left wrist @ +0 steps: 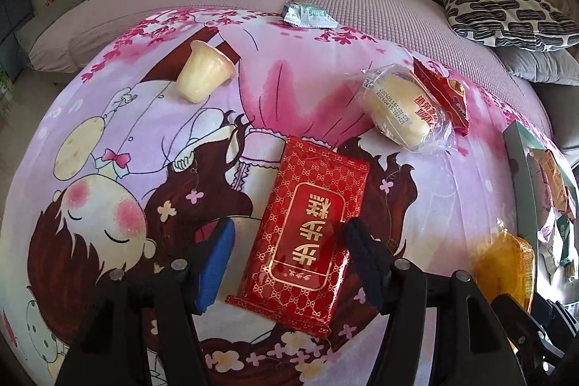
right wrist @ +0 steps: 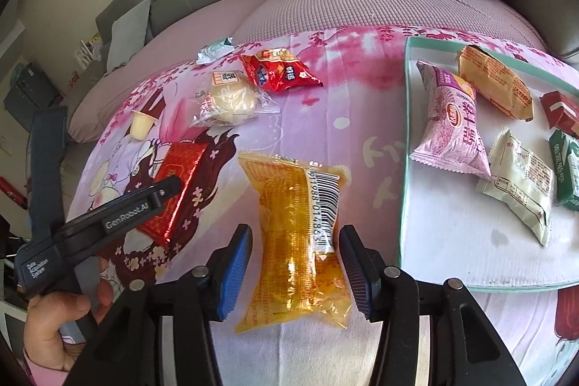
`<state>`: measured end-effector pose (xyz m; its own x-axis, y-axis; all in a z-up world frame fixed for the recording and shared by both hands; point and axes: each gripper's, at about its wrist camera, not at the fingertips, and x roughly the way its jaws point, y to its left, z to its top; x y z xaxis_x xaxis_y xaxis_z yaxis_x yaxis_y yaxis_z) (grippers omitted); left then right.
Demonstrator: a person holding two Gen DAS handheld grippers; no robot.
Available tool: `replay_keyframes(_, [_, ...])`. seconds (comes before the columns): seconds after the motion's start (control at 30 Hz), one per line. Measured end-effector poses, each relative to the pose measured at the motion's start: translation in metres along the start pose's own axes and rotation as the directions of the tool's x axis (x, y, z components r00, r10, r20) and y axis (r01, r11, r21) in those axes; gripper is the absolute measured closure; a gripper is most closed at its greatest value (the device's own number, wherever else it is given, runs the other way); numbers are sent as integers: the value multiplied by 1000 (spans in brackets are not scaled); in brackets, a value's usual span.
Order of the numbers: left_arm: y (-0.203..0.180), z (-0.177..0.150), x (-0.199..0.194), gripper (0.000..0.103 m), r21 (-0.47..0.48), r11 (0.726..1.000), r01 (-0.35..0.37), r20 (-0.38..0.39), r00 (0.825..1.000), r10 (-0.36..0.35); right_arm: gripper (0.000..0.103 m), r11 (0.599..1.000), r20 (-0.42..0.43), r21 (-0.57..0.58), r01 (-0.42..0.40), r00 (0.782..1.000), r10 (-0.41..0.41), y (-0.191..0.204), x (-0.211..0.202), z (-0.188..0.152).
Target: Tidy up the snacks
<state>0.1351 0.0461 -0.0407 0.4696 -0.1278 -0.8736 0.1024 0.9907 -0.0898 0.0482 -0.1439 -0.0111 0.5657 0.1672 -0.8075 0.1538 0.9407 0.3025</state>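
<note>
Left wrist view: left gripper (left wrist: 287, 263) spreading wide, straddling red packet (left wrist: 307, 237) lying flat on cartoon sheet (left wrist: 108, 140). Right gripper (right wrist: 295, 272) gaping around orange packet (right wrist: 298, 241), pads apart from it; box (right wrist: 403, 169) sitting nearby.

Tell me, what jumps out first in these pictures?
Two open grippers, each straddling a snack on a pink cartoon cloth: the left gripper around a red packet, the right gripper around an orange packet. To the right, a white tray already holds several wrapped snacks, while a jelly cup and a bun lie loose further back.
</note>
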Motion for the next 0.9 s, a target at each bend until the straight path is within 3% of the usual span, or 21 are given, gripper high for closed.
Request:
replay_keyframes(0.2, [-12,-3,7,38,45,999,-20,-21,1000,21,49,999,4,-23,-22,1000,22,6,0,-1])
replay_keyframes(0.6, [-9,-4,10,38,43,999,-13,-14,1000,13,49,1000,-39,17,-1,999,1,-1,20,-5])
replay_keyframes(0.9, [-3,-2,7,48,3,1000,0,-3,1000,0,49,1000,-40,5,19,999,-19,1,22,-5])
